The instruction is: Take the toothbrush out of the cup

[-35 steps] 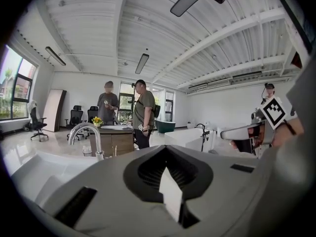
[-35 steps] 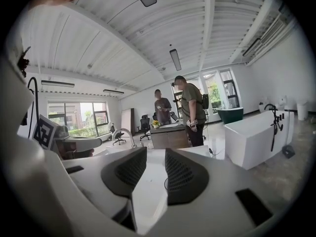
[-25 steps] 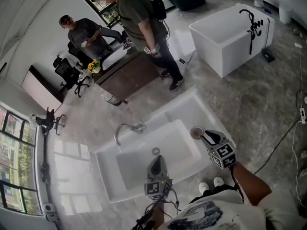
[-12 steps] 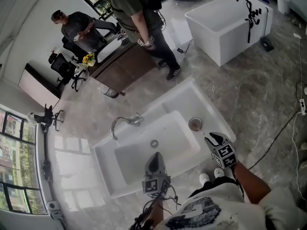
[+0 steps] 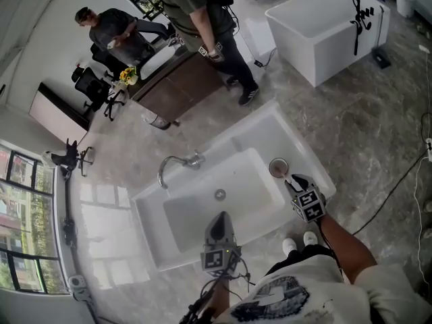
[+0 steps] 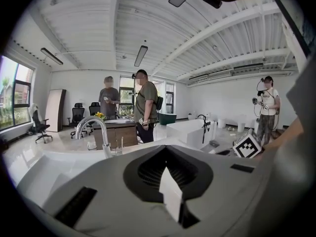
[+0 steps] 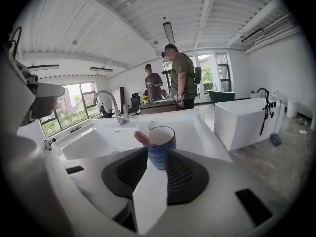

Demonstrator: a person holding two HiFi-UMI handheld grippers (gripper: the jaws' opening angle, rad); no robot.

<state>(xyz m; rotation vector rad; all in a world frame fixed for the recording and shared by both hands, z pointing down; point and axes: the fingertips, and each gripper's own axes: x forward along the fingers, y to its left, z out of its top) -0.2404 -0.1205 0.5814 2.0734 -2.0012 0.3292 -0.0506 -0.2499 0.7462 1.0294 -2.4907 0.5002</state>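
Observation:
A blue cup [image 7: 161,151] stands on the white sink counter [image 5: 307,159], to the right of the basin. From it a toothbrush [image 7: 142,137] with a pink and white end leans out over the left rim. In the head view the cup [image 5: 277,168] sits just beyond my right gripper [image 5: 295,180]. That gripper points at the cup from the near side; its jaws are wide and closing, with nothing seen between them. My left gripper [image 5: 217,227] hovers over the basin's near edge, with its jaws hidden under its hood.
A chrome faucet [image 5: 177,165] arches over the basin [image 5: 202,214] at its far left. Behind the sink, two people stand by a wooden desk [image 5: 185,90]. A white bathtub [image 5: 324,25] is at the far right, and another person [image 6: 268,107] stands off to the right.
My right gripper has sunk from over the cup to the counter just in front of it. The left gripper has stayed where it was.

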